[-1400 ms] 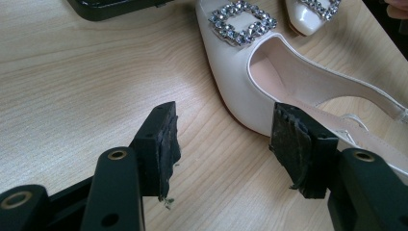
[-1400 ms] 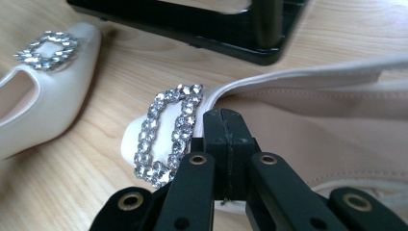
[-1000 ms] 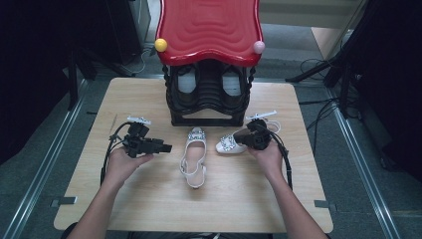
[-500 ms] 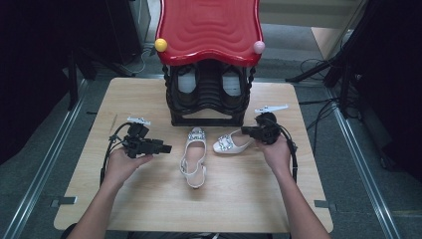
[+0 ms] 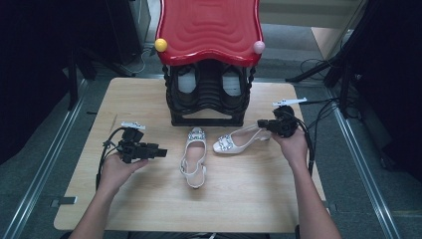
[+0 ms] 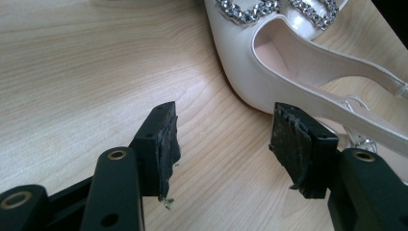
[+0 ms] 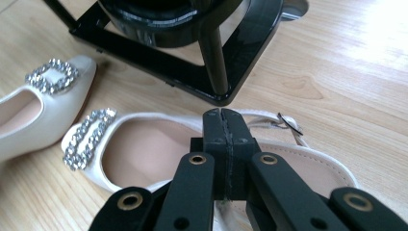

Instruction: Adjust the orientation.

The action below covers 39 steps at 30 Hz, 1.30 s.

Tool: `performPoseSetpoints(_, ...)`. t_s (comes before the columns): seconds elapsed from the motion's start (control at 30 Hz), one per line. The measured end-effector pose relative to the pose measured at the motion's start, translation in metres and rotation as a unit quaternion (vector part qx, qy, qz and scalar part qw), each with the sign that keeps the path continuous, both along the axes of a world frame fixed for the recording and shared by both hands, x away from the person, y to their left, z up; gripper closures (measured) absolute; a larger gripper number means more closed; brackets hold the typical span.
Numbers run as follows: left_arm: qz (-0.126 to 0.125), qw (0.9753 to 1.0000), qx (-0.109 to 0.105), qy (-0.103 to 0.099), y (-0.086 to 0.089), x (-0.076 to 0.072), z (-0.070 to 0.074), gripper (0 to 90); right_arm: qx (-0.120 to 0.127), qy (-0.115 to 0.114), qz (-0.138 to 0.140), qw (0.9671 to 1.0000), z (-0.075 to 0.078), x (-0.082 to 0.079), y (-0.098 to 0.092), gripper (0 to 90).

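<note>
High view. Wooden counter (image 5: 149, 214). Black shoe rack (image 5: 206, 102) under a red wavy top (image 5: 209, 27) stands at the far edge, with a dark pair stowed inside. Two white slingback shoes with rhinestone buckles lie in front of it. Near shoe (image 5: 194, 157): toe toward the rack, unmoved over the last second. Far shoe (image 5: 240, 143): on its side line, toe pointing left, heel at the right tool (image 5: 263, 124). A second ago this shoe lay closer to the near one, and the right hand has since travelled rightward and away, drawing the shoe's heel with it. Judgement: the far shoe is being repositioned, probably for the rack. Left tool (image 5: 160, 152) rests low beside the near shoe, position unchanged.

Left gripper view. Left tool (image 6: 223, 144): jaws wide apart, nothing between them, and the near shoe (image 6: 288, 72) is just ahead and right.

Right gripper view. Right tool (image 7: 223, 139): jaws pressed together, apparently pinching the heel strap of the far shoe (image 7: 139, 159), though the strap itself is hidden at the pads. Rack foot is just beyond.

Markings: no brand, label or writing legible in any view.
</note>
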<state>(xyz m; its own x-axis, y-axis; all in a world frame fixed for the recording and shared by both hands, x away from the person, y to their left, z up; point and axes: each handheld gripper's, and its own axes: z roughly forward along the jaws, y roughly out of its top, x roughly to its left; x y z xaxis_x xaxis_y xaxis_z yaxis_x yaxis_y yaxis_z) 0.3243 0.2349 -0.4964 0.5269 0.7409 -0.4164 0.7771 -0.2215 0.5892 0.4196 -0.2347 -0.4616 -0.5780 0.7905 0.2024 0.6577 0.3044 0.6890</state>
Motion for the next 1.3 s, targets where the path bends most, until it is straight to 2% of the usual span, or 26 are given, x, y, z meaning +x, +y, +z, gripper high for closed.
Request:
performPoseSetpoints(0.1, 0.005, 1.0000, -0.001, 0.002, 0.002, -0.002, -0.001, 42.9, 0.000, 0.006, 0.029, 0.9996, -0.007, 0.000, -0.002, 90.0)
performPoseSetpoints(0.23, 0.003, 1.0000, 0.002, 0.002, 0.002, -0.004, -0.002, 42.8, -0.009, 0.013, 0.050, 0.9986, -0.015, -0.003, 0.002, 90.0)
performPoseSetpoints(0.4, 0.000, 1.0000, 0.001, 0.001, 0.001, -0.004, -0.001, 42.8, -0.041, 0.027, 0.068, 0.9965, -0.026, -0.006, 0.010, 90.0)
performPoseSetpoints(0.93, -0.005, 1.0000, -0.008, 0.001, -0.004, 0.004, -0.002, 42.8, -0.043, 0.050, 0.093, 0.9935, -0.028, -0.018, 0.020, 90.0)
performPoseSetpoints(1.0, -0.004, 0.9999, -0.012, 0.003, -0.005, 0.005, -0.003, 42.8, -0.042, 0.054, 0.093, 0.9933, -0.028, -0.021, 0.021, 90.0)
performPoseSetpoints(1.07, -0.011, 0.9999, -0.006, 0.006, -0.006, 0.006, -0.003, 42.8, -0.043, 0.055, 0.095, 0.9930, -0.028, -0.023, 0.023, 90.0)
performPoseSetpoints(1.3, -0.015, 0.9998, -0.009, -0.001, -0.012, 0.011, -0.001, 42.9, -0.036, 0.063, 0.087, 0.9936, -0.028, -0.031, 0.026, 90.0)
